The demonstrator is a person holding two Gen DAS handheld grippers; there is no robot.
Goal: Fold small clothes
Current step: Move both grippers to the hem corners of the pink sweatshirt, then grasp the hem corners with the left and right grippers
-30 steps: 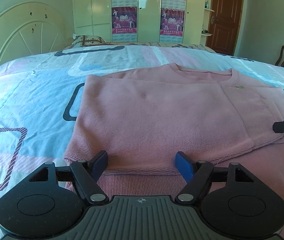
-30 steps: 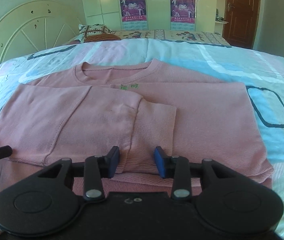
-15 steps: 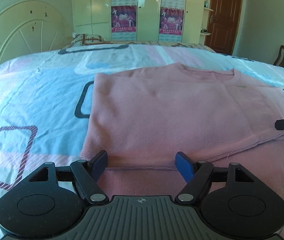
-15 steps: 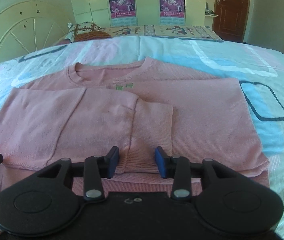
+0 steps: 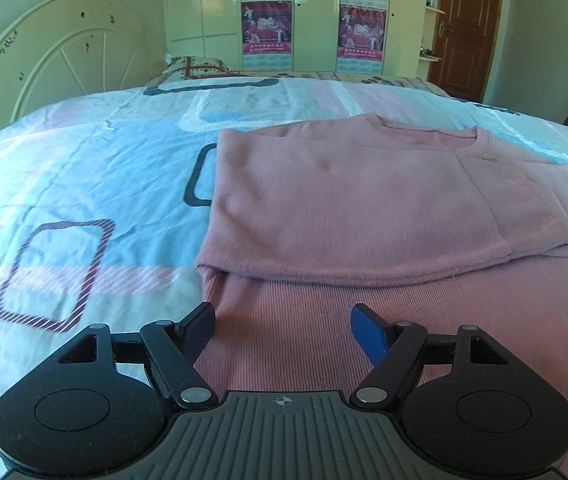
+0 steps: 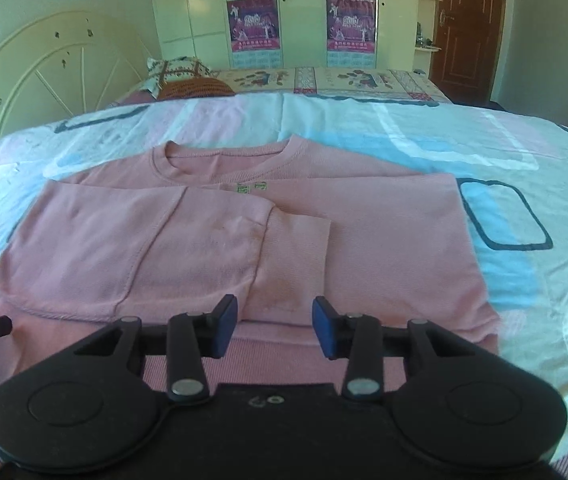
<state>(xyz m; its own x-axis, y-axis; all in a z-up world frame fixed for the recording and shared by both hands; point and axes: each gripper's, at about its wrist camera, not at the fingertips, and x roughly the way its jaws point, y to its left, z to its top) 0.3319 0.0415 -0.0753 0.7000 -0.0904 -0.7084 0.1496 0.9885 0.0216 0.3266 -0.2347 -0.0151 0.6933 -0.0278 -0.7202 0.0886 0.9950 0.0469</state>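
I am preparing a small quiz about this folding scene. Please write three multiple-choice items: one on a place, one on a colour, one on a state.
1. Where does the sweater lie?
A. on a chair
B. on the bedsheet
C. on the floor

2. What colour is the sweater?
A. pink
B. green
C. white

3. How do the jaws of the right gripper stand?
A. shut on the sleeve
B. shut on nothing
C. open

Answers:
1 B, the patterned sheet surrounds it.
2 A, the knit is pink throughout.
3 C, a gap shows between the pads.
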